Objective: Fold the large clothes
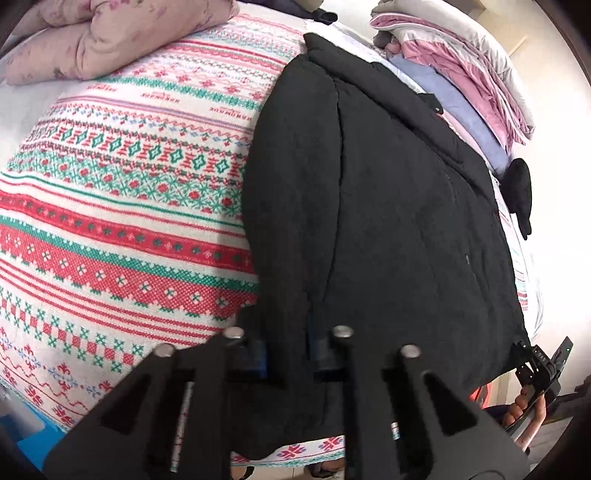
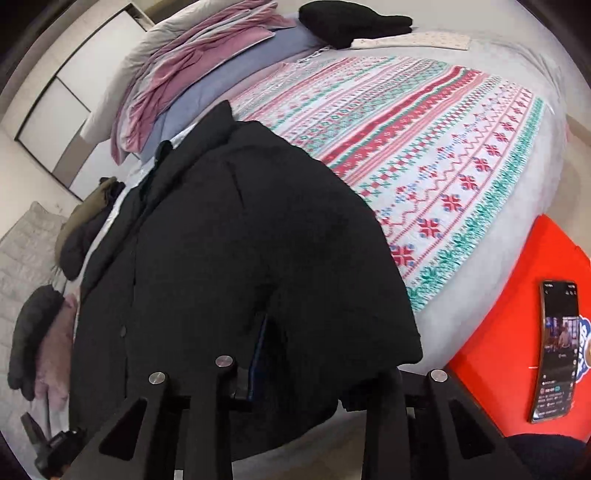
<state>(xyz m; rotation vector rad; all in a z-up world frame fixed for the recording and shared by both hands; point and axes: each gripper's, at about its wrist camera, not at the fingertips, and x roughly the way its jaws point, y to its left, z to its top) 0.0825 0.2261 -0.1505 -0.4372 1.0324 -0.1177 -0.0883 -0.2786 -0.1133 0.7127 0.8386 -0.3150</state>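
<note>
A large black padded coat (image 1: 388, 221) lies on the patterned bedspread (image 1: 129, 177), its hem at the near bed edge. My left gripper (image 1: 288, 350) is closed onto the hem's left part, with black fabric bunched between the fingers. In the right wrist view the same coat (image 2: 236, 266) fills the centre. My right gripper (image 2: 295, 384) grips the hem's right corner, and the fabric hides the right finger. The other gripper and the hand holding it show at the right edge of the left wrist view (image 1: 535, 373).
Folded pink and lilac bedding (image 2: 207, 77) and a black garment (image 2: 347, 22) lie at the bed's far end. A pink quilt (image 1: 110, 33) lies at the far left. Dark clothes (image 2: 85, 229) lie beside the coat. A phone (image 2: 557, 350) rests on a red box (image 2: 509, 332).
</note>
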